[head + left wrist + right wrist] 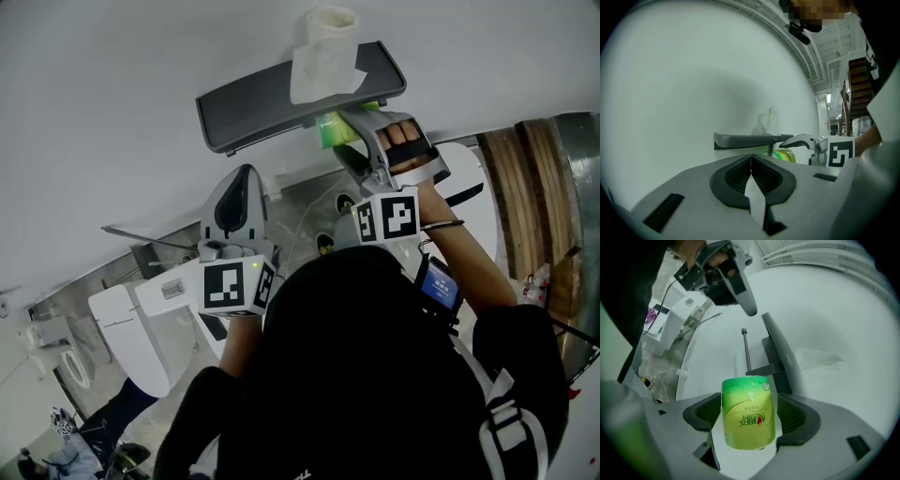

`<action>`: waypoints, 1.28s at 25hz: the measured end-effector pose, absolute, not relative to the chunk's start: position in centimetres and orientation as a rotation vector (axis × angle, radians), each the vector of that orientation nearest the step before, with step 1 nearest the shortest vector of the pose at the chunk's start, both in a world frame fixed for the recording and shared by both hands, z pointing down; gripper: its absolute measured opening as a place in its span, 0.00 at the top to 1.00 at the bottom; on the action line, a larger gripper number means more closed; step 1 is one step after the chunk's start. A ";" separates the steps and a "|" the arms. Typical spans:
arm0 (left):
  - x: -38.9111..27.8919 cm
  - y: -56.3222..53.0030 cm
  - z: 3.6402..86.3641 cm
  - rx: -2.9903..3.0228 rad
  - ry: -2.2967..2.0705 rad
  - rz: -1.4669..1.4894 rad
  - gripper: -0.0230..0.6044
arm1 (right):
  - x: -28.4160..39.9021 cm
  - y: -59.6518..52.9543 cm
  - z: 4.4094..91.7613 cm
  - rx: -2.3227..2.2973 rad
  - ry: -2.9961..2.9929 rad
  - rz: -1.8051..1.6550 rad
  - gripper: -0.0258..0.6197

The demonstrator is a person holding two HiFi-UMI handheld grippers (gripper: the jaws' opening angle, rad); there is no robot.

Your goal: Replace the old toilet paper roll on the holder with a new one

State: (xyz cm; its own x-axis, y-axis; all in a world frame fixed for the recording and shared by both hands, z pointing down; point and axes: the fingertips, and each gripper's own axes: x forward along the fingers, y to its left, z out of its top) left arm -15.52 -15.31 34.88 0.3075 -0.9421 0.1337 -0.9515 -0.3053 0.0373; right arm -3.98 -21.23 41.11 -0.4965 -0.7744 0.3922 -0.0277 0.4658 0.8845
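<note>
right gripper view, centre of frame: the right gripper [751, 411] clamps a green-wrapped new roll [747, 420] between its pads, just under the holder's bare rod [746, 350] and grey shelf [780, 357]. in the head view a white paper roll [323, 52] stands on that shelf at upper centre. the left gripper [242, 183] sits at centre left, jaws pressed together on nothing.

You stand close before a plain white wall [112, 112] that fills most of your view. Grey marbled floor [309, 199] lies below it, and wooden boards [520, 178] run at your right. Farther off, a wooden staircase [857, 82] rises beside a lit ceiling lamp [828, 97].
</note>
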 end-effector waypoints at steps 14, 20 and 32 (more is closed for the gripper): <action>-14.8 -15.6 34.4 2.475 -1.763 0.112 0.93 | -6.1 -15.9 30.2 0.638 -2.463 -0.900 0.39; -14.5 -15.6 33.9 2.481 -1.766 0.096 0.93 | -1.8 -18.0 24.1 0.957 -2.802 -0.651 0.89; -14.6 -15.7 34.2 2.486 -1.757 0.110 0.93 | 6.5 -23.8 29.3 1.431 -2.920 0.153 0.92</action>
